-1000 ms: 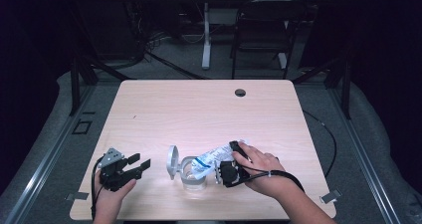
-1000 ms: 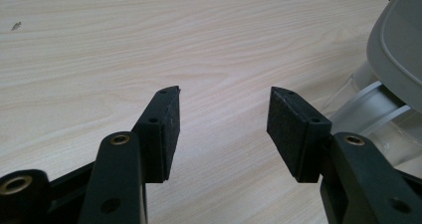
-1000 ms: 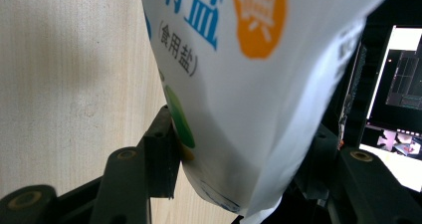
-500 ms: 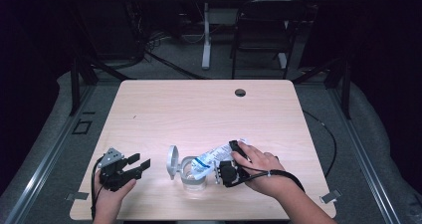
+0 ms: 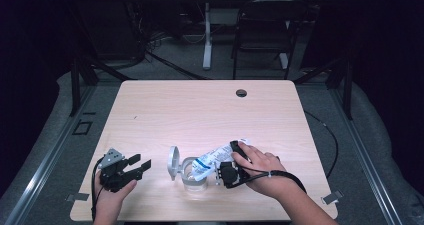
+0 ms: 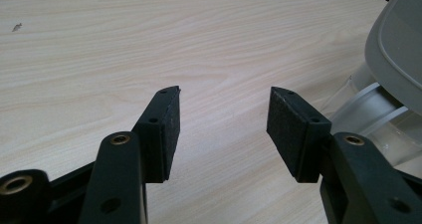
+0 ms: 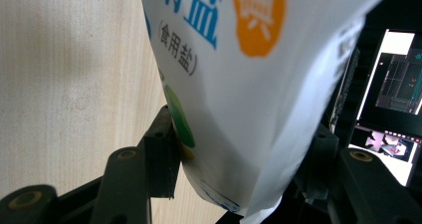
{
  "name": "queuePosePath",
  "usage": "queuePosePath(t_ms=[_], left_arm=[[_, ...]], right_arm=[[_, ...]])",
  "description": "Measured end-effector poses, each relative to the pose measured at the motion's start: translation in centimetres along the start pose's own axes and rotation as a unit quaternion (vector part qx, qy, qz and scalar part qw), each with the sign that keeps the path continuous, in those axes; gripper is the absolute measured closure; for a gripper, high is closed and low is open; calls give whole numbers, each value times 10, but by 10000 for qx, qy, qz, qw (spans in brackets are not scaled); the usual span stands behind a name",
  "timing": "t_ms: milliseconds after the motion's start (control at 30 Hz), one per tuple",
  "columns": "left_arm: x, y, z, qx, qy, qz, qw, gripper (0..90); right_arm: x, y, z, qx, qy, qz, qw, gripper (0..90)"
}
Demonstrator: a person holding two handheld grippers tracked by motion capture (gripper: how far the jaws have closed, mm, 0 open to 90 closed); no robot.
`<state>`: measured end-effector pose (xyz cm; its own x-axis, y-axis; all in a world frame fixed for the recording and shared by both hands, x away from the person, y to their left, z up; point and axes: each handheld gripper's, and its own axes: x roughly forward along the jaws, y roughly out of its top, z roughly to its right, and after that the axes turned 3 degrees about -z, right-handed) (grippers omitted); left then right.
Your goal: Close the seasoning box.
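A white salt bag (image 5: 214, 159) with blue print lies tilted, its lower end over a clear jar (image 5: 194, 179) whose grey hinged lid (image 5: 173, 163) stands open to the left. My right gripper (image 5: 228, 161) is shut on the bag. In the right gripper view the bag (image 7: 239, 84) sits between the two jaws of the right gripper (image 7: 241, 169), pressed on both sides. My left gripper (image 5: 140, 162) rests near the table's front left, open, pointing towards the jar. In the left gripper view the left gripper (image 6: 224, 114) has nothing between its pads; the lid (image 6: 398, 45) and jar (image 6: 368, 117) are at the right.
The light wooden table (image 5: 200, 110) has a small dark cable hole (image 5: 241, 92) near its far edge. A black chair (image 5: 265, 40) and a desk leg stand beyond it. A lit monitor (image 7: 393, 84) appears behind the bag.
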<state>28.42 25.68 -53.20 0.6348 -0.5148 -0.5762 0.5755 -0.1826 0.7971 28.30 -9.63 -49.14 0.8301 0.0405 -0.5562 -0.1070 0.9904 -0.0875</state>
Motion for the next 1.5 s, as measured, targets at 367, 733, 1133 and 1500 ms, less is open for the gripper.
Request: queuePosePath(t_ms=[367,733,1133,1500], left_arm=[[0,0,0,-21,16,41,10000,475],[-1,0,-1,-8,18,45,10000,474],[-1,0,0,-27,24,41,10000,475],[-1,0,0,-31,27,37,10000,475]], right_arm=[[-3,2,3,-126,-51,-126,9998,466],[-3,3,2,-112,-36,-82,9999,470],[-3,3,2,-164,-46,-87,9998,475],[-4,4,2,-252,-116,-105,9996,478]])
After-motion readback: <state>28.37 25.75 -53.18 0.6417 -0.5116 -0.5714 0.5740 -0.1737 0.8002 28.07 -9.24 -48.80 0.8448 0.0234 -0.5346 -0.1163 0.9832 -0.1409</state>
